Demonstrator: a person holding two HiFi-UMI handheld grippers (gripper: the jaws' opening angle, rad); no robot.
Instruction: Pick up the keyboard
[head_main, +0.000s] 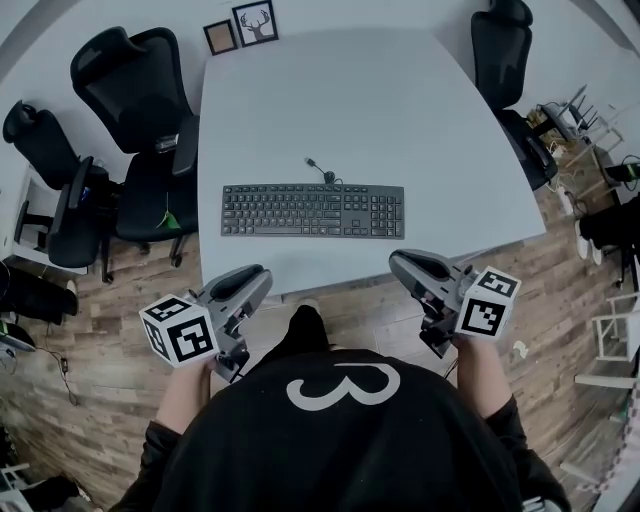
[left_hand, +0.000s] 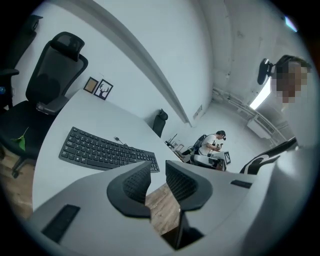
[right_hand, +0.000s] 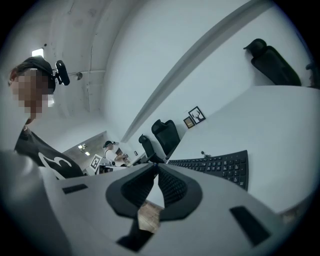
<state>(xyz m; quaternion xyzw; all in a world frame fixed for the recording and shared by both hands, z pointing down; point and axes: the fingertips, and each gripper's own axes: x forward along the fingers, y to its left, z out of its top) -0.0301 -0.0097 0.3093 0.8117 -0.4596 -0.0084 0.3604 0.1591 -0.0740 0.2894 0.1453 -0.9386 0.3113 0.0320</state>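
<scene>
A black keyboard (head_main: 312, 211) lies flat near the front of the white table (head_main: 330, 100), its cable (head_main: 318, 168) curling off its far edge. My left gripper (head_main: 260, 275) hovers at the table's front edge, short of the keyboard's left half. Its jaws stand a little apart with nothing between them, and the keyboard (left_hand: 107, 150) lies ahead and to the left of the left gripper (left_hand: 157, 172). My right gripper (head_main: 397, 262) hangs at the front edge below the keyboard's right end. The right gripper (right_hand: 156, 170) is shut and empty, with the keyboard (right_hand: 220, 167) ahead on the right.
Black office chairs stand at the table's left (head_main: 140, 90) and far right (head_main: 505, 50), with another chair (head_main: 45, 150) further left. Two small framed pictures (head_main: 240, 28) lean at the table's far edge. A wooden floor (head_main: 560, 290) surrounds the table. A person works at a desk in the distance (left_hand: 215, 142).
</scene>
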